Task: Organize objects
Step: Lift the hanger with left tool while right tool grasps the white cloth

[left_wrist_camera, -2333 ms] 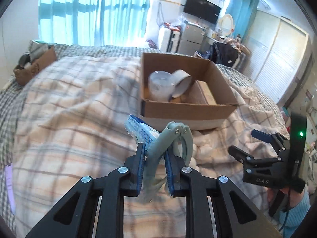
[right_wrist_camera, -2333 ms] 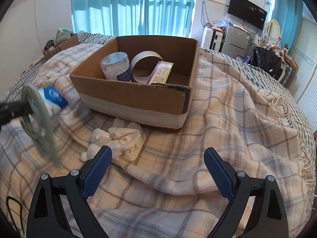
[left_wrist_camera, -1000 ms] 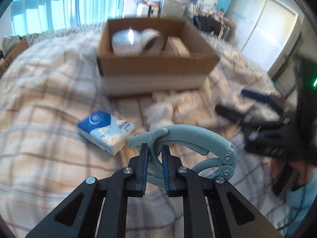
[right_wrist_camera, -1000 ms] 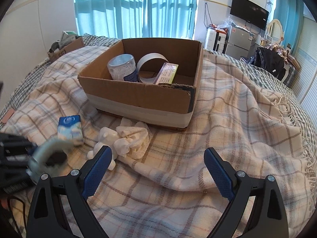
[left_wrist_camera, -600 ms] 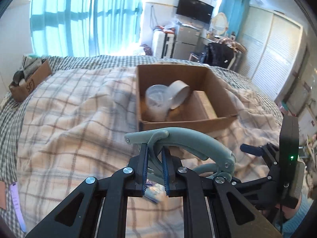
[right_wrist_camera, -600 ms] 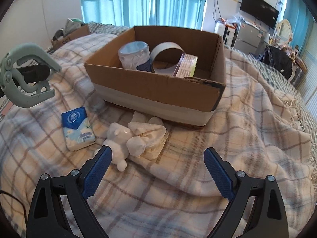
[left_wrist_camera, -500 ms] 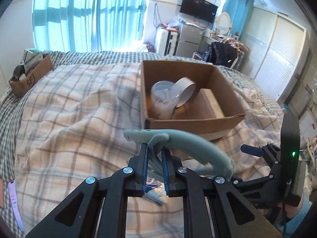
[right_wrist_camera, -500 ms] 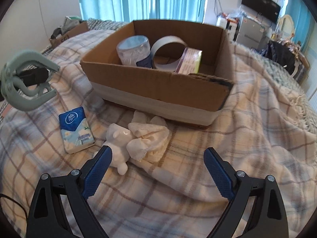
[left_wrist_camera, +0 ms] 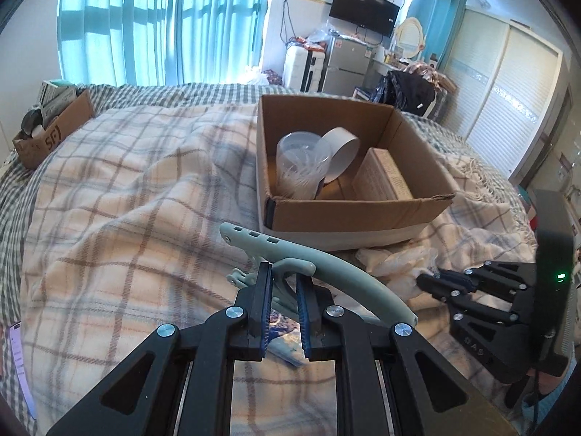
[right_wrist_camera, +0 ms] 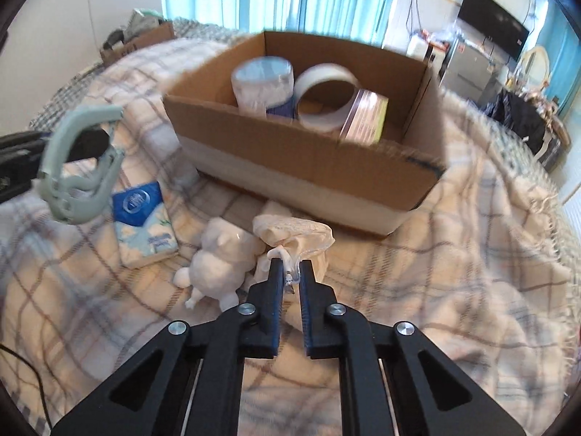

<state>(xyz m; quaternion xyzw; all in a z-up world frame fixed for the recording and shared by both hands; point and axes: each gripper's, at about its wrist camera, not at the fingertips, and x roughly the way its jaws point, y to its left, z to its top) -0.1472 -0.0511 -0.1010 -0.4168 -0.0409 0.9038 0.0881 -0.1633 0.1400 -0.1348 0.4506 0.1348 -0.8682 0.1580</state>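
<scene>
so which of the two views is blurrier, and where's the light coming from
Right wrist view: softer, with motion smear on the cardboard box and the blanket at right; the right tongs stay sharp, shut on the white cloth. Left wrist view: crisp; the left tongs grip the green clamp. Both: daylight through the blue curtains, bleached near the window; fisheye bends the edges.

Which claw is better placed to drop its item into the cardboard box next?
Left, probably. The left claw already holds the green clamp lifted clear before the cardboard box, while the right claw only pinches the white bag on the blanket.
</scene>
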